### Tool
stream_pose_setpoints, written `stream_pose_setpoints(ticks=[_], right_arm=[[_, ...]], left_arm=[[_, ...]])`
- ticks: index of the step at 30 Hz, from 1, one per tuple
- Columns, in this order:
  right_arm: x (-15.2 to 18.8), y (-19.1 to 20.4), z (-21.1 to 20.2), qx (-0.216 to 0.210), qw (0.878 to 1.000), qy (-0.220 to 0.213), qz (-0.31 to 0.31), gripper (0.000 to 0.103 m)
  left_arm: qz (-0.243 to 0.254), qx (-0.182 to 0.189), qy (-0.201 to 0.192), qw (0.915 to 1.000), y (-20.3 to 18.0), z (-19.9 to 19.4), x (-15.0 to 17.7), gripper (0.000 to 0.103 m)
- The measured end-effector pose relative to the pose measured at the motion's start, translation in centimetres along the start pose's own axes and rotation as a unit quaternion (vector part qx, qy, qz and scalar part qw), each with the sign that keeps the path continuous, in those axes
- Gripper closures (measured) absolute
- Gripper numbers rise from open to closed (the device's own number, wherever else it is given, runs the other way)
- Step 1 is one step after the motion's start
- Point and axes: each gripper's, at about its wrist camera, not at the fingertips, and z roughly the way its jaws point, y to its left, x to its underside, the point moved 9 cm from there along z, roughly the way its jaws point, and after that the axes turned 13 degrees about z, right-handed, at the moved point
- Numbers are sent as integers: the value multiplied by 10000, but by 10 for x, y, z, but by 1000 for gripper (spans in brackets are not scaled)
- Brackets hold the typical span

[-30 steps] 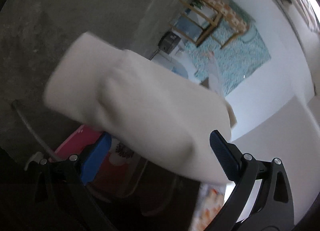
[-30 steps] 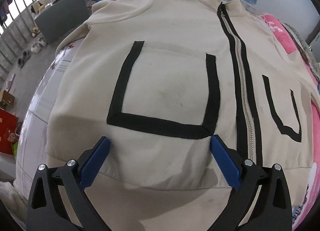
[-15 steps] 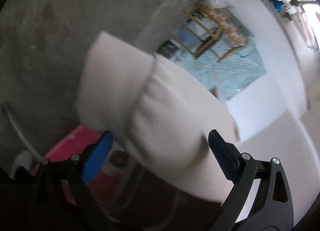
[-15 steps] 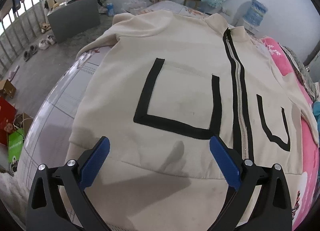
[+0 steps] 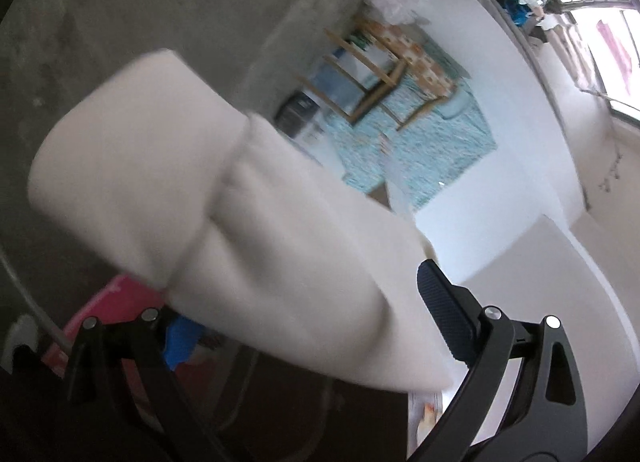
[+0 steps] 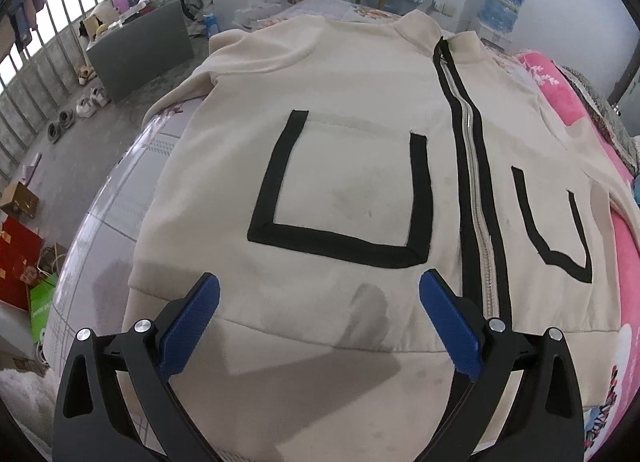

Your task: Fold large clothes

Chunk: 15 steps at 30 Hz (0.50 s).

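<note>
We have the cream zip-front fleece jacket with black U-shaped pocket trim (image 6: 352, 166) lying face up on the bed (image 6: 120, 198), collar at the far end and hem nearest the right wrist camera. It lies flat and zipped, so the front panels stay aligned and give straight reference edges for the fold.

The right tongs (image 6: 320, 322) hover over the ribbed hem band, with both blue pads (image 6: 192, 322) spread wide and nothing between them. They are released. We judge that this position keeps them close to the hem, ready to pin or lift the lower edge.

The left tongs (image 5: 304, 322) point upward, away from the bed; behind them we see only a grey concrete wall (image 5: 140, 2) and a wooden chair against a turquoise patterned cloth (image 5: 380, 74). The cream ribbed sleeve cuff (image 5: 224, 230) of the jacket lies across them and covers most of the left pad. The right pad stands clear of the fabric, so the jaws look apart, but we cannot tell whether they pinch any cloth lower down. The cuff is blurred, so its exact seat is uncertain.

We judge the current step to be the raising of the left sleeve so that it can be laid across the jacket front. The body itself is not yet folded.

Caution: the sleeve may slide off the left tongs if it is merely draped.
</note>
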Motion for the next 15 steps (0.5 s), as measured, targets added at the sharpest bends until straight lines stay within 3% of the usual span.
stream_pose_setpoints(ticks=[3,6,9,10,11,12,15], right_arm=[[-2,3,-1,13,10000,-59,-64,5],[-5,6,-1,-89,9999,-98,-14,6],[-9,6,-4,-205,9996,-174,63,10],[-10,6,-5,-250,9994,-198,102,11],[-12,4,-7,-291,9992,-218,153,12],[-12,3,-8,-330,9990,-232,199,13],[-16,-4,-14,-466,9976,-342,384,15]], left_arm=[[158,-564,-47,9983,6,-8,-15,36],[511,-1336,16,9897,0,-16,-29,59],[1141,-2181,194,9690,-22,-21,-42,81],[1412,-2453,235,9588,-33,-23,-46,87],[1810,-2800,247,9425,-54,-25,-50,90],[2060,-2957,238,9325,-68,-28,-55,93],[3102,-3305,59,8914,-148,-31,-65,94]])
